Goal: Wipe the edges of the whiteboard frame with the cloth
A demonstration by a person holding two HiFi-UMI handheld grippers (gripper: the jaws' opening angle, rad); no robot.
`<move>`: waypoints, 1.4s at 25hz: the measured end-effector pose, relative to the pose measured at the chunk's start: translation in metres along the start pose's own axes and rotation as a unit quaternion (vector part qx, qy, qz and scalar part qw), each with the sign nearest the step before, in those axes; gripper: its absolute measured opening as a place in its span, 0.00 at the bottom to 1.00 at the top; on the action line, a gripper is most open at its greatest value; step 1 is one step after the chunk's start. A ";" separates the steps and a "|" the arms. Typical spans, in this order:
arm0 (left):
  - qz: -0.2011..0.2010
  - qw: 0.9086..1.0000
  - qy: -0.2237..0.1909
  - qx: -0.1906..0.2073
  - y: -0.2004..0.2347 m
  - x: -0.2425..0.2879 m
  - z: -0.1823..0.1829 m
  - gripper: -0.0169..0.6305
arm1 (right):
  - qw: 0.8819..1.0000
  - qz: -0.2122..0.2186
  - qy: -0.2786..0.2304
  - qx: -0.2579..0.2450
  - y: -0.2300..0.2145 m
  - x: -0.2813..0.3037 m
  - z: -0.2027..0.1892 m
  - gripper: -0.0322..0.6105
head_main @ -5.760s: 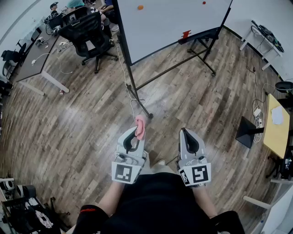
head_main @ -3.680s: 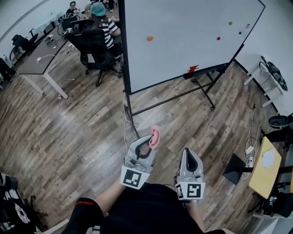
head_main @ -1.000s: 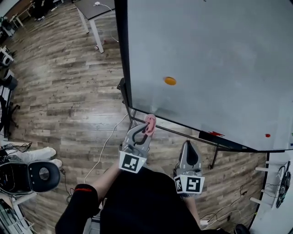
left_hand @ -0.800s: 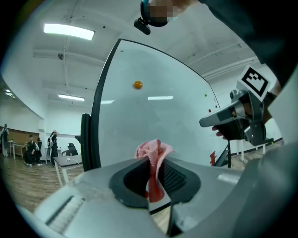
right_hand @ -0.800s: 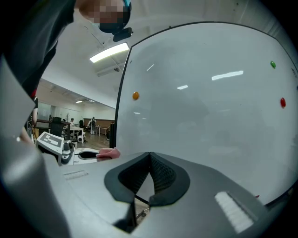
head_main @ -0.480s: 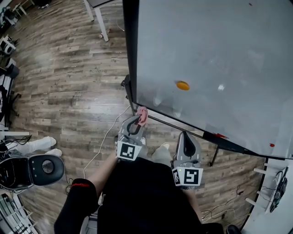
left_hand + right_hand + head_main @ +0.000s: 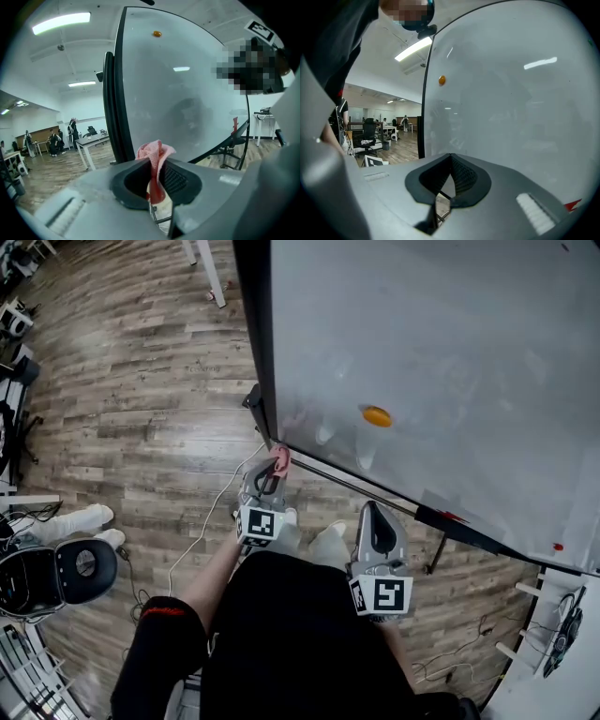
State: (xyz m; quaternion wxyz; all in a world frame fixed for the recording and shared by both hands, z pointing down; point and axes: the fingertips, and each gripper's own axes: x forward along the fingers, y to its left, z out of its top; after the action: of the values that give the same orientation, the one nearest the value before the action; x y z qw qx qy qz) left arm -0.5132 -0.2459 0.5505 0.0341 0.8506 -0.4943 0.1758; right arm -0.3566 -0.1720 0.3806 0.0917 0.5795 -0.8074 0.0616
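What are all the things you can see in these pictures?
whiteboard: one, pale grey-white, fills the upper right
frame: one, black, round the whiteboard
orange magnet: one, orange, low on the whiteboard
red magnet: one, red, near the whiteboard's bottom right
cloth: one, pink, close by the frame's lower left corner
office chair: one, black, on the floor at lower left
cable: one, white, lying on the floor
floor: one, brown wood, left side
left gripper: one, grey, shut on the cloth
right gripper: one, grey, shut and empty
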 end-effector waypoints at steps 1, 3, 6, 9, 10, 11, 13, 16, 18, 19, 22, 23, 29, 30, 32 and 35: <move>0.002 1.000 0.007 -0.001 0.001 0.002 -0.006 0.10 | 1.000 0.000 0.002 0.001 0.000 0.000 -0.001 0.05; 0.003 1.000 0.022 -0.003 0.004 0.007 -0.019 0.10 | 1.000 0.000 0.006 0.004 0.000 0.001 -0.003 0.05; 0.006 0.999 0.041 -0.007 0.009 0.012 -0.035 0.10 | 1.000 -0.002 0.009 0.008 -0.002 0.002 -0.006 0.05; 0.015 0.998 0.057 -0.020 0.014 0.019 -0.050 0.10 | 1.000 -0.002 0.010 0.007 -0.002 0.002 -0.009 0.05; 0.016 0.998 0.060 -0.022 0.016 0.020 -0.053 0.10 | 1.000 -0.001 0.012 0.007 -0.001 0.003 -0.010 0.05; 0.017 0.998 0.064 -0.024 0.018 0.022 -0.055 0.10 | 1.000 -0.001 0.014 0.006 0.000 0.003 -0.011 0.05; 0.018 0.997 0.069 -0.028 0.022 0.023 -0.058 0.10 | 1.000 -0.001 0.016 0.005 0.003 0.003 -0.012 0.05; 0.015 0.997 0.072 -0.030 0.025 0.027 -0.059 0.10 | 1.000 -0.002 0.017 0.003 0.005 0.005 -0.013 0.05; 0.009 0.997 0.076 -0.027 0.024 0.030 -0.060 0.10 | 1.000 -0.003 0.019 0.002 0.006 0.006 -0.013 0.05; 0.006 0.997 0.078 -0.025 0.023 0.032 -0.062 0.10 | 1.000 -0.003 0.020 0.002 0.007 0.006 -0.013 0.05; 0.000 0.996 0.084 -0.024 0.021 0.036 -0.068 0.10 | 1.000 -0.002 0.023 -0.001 0.010 0.009 -0.016 0.05; -0.001 0.996 0.086 -0.024 0.020 0.037 -0.070 0.10 | 1.000 -0.001 0.024 -0.001 0.010 0.010 -0.017 0.05; -0.014 0.995 0.093 -0.023 0.016 0.047 -0.073 0.10 | 1.000 0.000 0.030 -0.003 0.014 0.014 -0.023 0.05; -0.016 0.995 0.094 -0.024 0.016 0.047 -0.073 0.10 | 1.000 -0.002 0.031 -0.002 0.014 0.013 -0.023 0.05; -0.018 0.995 0.094 -0.026 0.015 0.048 -0.074 0.10 | 0.999 -0.007 0.033 0.001 0.013 0.011 -0.025 0.05; -0.022 0.995 0.096 -0.027 0.011 0.051 -0.074 0.10 | 0.999 -0.017 0.035 0.006 0.007 0.009 -0.028 0.05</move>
State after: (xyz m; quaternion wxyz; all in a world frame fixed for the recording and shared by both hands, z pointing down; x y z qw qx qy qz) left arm -0.5191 -0.2767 0.6356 0.1080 0.8395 -0.4742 0.2425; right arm -0.3644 -0.1723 0.4102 0.1176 0.5913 -0.7933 0.0849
